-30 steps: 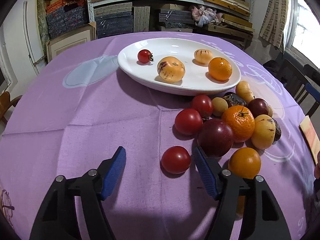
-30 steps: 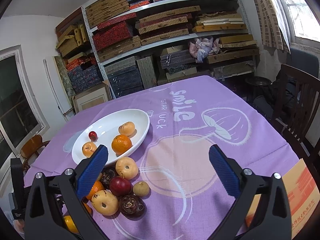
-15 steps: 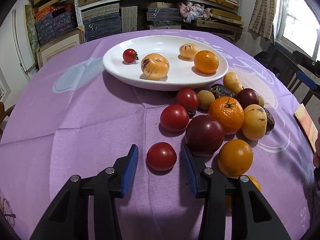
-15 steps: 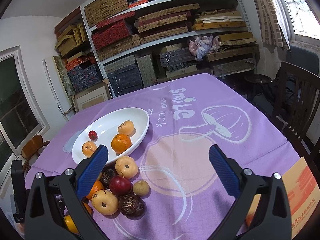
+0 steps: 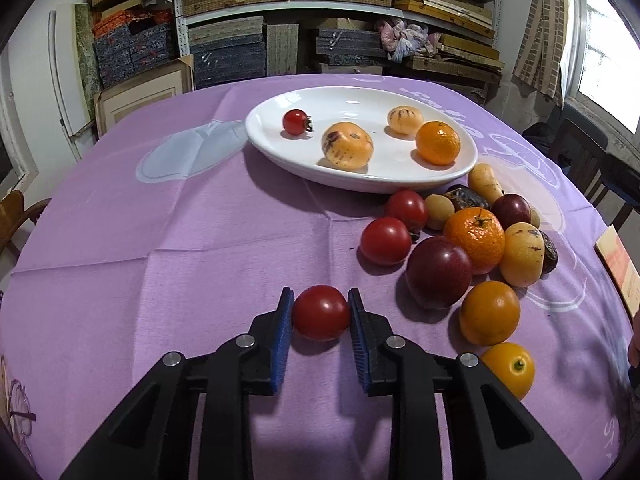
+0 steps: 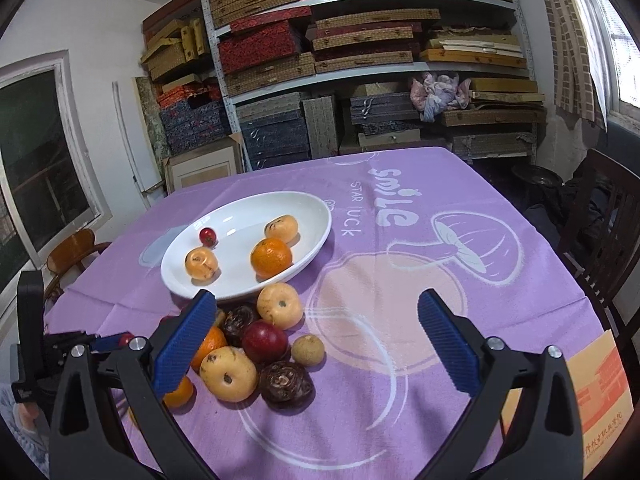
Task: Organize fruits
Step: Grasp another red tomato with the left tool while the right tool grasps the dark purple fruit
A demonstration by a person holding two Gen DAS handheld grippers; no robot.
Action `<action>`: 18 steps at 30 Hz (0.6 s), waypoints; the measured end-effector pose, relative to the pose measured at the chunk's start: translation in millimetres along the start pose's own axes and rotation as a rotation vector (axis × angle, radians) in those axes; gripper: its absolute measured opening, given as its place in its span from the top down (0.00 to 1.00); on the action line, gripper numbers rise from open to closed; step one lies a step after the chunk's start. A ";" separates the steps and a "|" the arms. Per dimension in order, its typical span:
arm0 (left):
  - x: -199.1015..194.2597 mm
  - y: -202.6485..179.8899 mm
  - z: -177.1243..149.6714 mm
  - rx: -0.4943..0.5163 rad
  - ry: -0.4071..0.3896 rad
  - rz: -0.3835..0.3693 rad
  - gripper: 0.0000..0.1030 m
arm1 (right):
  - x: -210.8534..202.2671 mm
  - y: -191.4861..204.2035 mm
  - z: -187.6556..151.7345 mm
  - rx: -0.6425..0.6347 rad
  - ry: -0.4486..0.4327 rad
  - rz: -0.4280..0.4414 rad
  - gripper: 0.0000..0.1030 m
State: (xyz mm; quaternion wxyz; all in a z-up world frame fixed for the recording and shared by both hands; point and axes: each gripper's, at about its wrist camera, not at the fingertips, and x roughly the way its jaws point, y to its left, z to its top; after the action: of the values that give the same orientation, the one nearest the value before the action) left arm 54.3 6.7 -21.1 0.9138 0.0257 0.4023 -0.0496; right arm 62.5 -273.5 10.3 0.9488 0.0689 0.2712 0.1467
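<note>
Red tomato point(image 5: 321, 312) now clamped in left gripper point(image 5: 320, 320), jaws just closed, R gripper point(image 6: 320, 344) released; next: lift w/o squashing to white plate point(image 5: 460, 168) beyond.

Red tomato point(image 5: 321, 312) (gripper-pinched) on cloth

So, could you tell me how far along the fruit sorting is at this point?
Early on. Four fruits already lie on the plate: a cherry tomato, two yellow fruits and an orange. The left claw has just closed on a tomato on the cloth. The pile beside the plate remains, and the right claw is open and empty.
</note>
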 end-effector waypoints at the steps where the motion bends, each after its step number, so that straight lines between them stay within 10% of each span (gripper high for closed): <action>1: -2.2 4.4 -1.4 -0.011 -0.004 0.005 0.73 | -2.3 8.5 -6.6 -0.037 0.009 0.002 0.04; 7: -2.6 21.0 -2.8 -0.066 0.012 0.012 0.73 | 7.6 49.2 -35.8 -0.242 0.093 -0.064 0.04; 18: -4.7 21.1 -5.6 -0.054 0.016 -0.004 0.73 | 27.9 19.2 -35.7 -0.142 0.189 -0.120 0.05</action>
State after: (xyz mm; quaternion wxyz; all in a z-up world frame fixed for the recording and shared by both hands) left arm 49.4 28.5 -21.2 0.9107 0.0005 0.4111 -0.0401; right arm 61.4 -244.7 -29.5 0.9286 -0.0289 0.3519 0.1144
